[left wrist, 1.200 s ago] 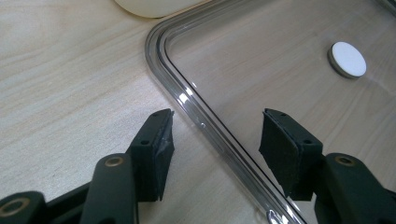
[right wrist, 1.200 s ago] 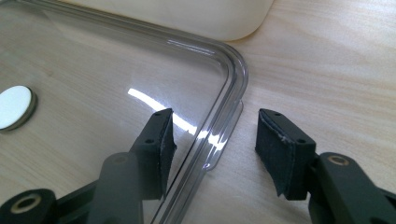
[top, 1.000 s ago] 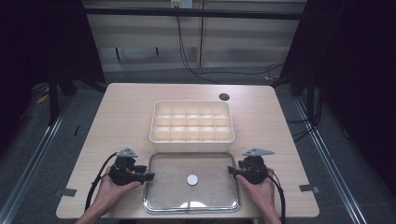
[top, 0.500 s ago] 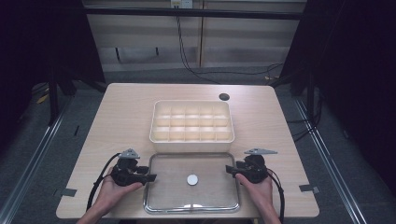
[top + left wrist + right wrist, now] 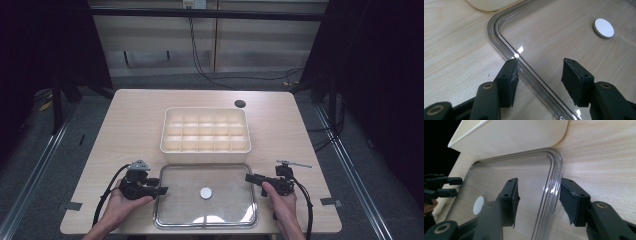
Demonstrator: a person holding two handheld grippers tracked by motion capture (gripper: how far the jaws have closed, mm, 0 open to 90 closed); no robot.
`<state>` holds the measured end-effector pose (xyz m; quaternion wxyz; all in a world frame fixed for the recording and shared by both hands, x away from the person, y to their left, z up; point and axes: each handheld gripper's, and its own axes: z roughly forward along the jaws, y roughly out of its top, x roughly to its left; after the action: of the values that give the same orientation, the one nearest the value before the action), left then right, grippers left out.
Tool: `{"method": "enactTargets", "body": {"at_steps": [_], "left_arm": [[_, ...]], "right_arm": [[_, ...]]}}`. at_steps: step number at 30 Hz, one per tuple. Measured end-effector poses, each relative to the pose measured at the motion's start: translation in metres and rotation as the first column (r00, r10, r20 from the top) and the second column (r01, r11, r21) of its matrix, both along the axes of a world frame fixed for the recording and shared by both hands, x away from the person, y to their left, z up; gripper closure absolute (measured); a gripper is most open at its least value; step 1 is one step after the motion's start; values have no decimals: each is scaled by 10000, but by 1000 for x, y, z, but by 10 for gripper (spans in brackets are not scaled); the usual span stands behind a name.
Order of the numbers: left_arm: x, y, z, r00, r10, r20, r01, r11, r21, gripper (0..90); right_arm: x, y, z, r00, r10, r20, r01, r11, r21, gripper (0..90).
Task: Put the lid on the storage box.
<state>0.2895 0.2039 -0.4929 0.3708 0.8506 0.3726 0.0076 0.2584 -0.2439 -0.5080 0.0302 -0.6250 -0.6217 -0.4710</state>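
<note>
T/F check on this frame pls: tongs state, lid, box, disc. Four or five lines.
1. Both tongs are open, left tongs, right tongs: true.
2. The clear plastic rectangular lid sits on top of the cream compartment box: false, it lies flat on the light wooden table, on the box's near side.
3. The small white round disc lies near the lid's middle: true.
4. The box compartments hold parts: false, they look empty.
5. The right tongs straddle the lid's rim, unclamped: true.
</note>
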Motion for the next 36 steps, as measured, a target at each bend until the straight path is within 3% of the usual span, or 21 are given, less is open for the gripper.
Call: {"method": "enactTargets", "body": {"at_steps": [4, 11, 13, 14, 16, 22, 28, 36], "left_arm": [[1, 1, 0, 10000, -15, -23, 15, 10000, -24, 458], [0, 0, 0, 10000, 3, 54, -3, 10000, 54, 481], [0, 0, 0, 9998, -78, 194, 74, 9998, 192, 486], [0, 0, 0, 9999, 15, 168, -18, 9999, 165, 505], [0, 0, 0, 9999, 5, 145, -7, 9999, 143, 507], [1, 2, 0, 9999, 35, 108, -36, 9999, 120, 507], [3, 4, 0, 9999, 99, 43, -100, 9999, 108, 503], [5, 8, -1, 9995, 234, -194, -240, 9993, -278, 486]], "right_arm": [[0, -3, -1, 10000, -44, -16, 45, 9991, 426, 507], [-1, -5, 0, 9999, 135, -52, -132, 9977, 658, 540], [-1, -3, -1, 9989, 473, 13, -472, 9941, 974, 621], [-3, 0, 2, 9994, 297, 150, -309, 9961, 829, 626], [-3, 0, 4, 9985, 482, 272, -503, 9955, 803, 637], [-3, 0, 3, 9959, 888, 174, -897, 9945, 547, 607], [-2, 3, 3, 9931, 1143, 273, -1157, 9914, 612, 657], [-2, 0, 7, 9939, 924, 607, -978, 9908, 934, 714]]}}
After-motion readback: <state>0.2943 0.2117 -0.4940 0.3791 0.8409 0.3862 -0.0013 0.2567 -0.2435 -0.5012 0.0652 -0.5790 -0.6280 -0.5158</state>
